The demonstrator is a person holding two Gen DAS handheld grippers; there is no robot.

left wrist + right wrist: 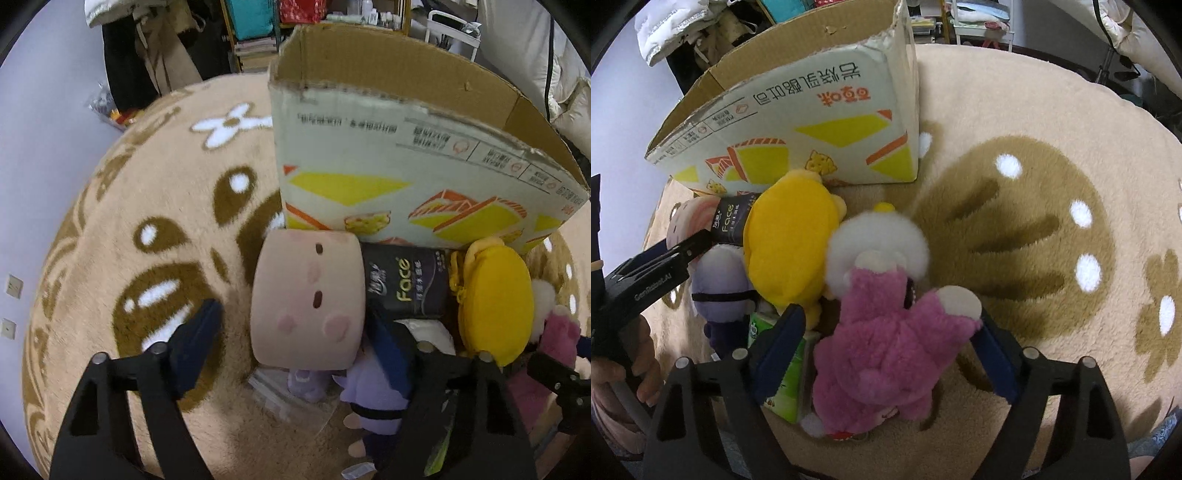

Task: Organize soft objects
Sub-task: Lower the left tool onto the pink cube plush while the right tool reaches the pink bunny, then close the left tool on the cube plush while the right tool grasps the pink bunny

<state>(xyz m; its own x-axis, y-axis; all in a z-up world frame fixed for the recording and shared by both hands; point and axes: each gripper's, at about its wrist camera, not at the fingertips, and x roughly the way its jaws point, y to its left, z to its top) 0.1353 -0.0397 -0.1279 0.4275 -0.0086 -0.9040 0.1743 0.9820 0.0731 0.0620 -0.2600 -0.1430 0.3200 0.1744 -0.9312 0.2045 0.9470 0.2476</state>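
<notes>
Left wrist: left hand-held gripper (295,332) is gaping wide w/ the beige cube plush (306,299) lying between its fingers, on the rug (147,221). Right wrist: right hand-held gripper (890,347) is also spreading wide, straddling the pink plush (886,354), just beside the yellow plush (790,243).

A round beige rug (122,258) with brown patterns and white flowers covers the floor. At twelve o'clock stand cluttered shelves (258,33); hanging clothes (147,48) at eleven; white bedding (535,48) at one o'clock.

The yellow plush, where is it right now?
The yellow plush lies on the rug before the cardboard box, between the pink plush and the black tissue pack.
</notes>
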